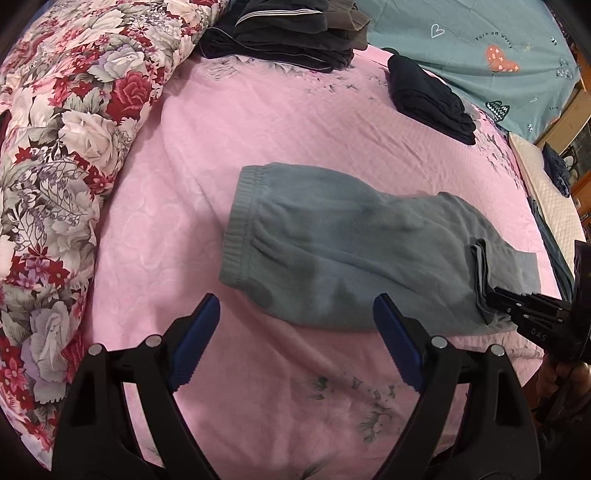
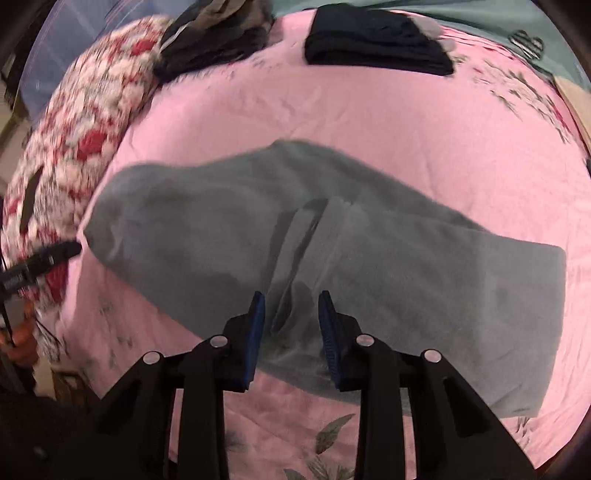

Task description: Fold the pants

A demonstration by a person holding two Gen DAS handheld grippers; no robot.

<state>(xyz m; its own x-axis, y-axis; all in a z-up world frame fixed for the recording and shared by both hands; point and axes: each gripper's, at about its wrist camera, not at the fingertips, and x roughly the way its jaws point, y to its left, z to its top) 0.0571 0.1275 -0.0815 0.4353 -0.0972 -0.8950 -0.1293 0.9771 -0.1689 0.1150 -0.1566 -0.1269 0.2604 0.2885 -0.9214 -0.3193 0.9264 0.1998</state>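
Left wrist view.
- Grey pants (image 1: 354,243): folded flat on the pink bedsheet (image 1: 258,125), centre of frame, ribbed waistband toward 9 o'clock, layered folded edges toward 3 o'clock.
- Left gripper (image 1: 295,306): at 6 o'clock, blue-padded jaws spread wide, nothing between them; its tips hover over the near edge of the pants.
- Right gripper (image 1: 517,306): enters from 3 o'clock, black tip at the folded cloth edges; whether it touches them cannot be told here.
- Floral quilt (image 1: 66,147): bunched along the 9 to 11 o'clock edge.
- Stack of dark clothes (image 1: 280,33): at 12 o'clock.
- Black folded garment (image 1: 428,96): at 1 o'clock, well apart from the pants.
- Teal sheet (image 1: 480,40): at 1 to 2 o'clock.

Right wrist view (motion-blurred).
- Grey pants (image 2: 388,258): across the middle, from 9 to 4 o'clock, a fold line running up the centre.
- Right gripper (image 2: 291,306): at 6 o'clock, jaws narrowly parted, straddling the fold line; the pads do not appear to pinch cloth.
- Left gripper (image 2: 55,254): dark tip at 9 o'clock, beside the pants' end.
- Black folded garment (image 2: 373,40): at 12 o'clock.
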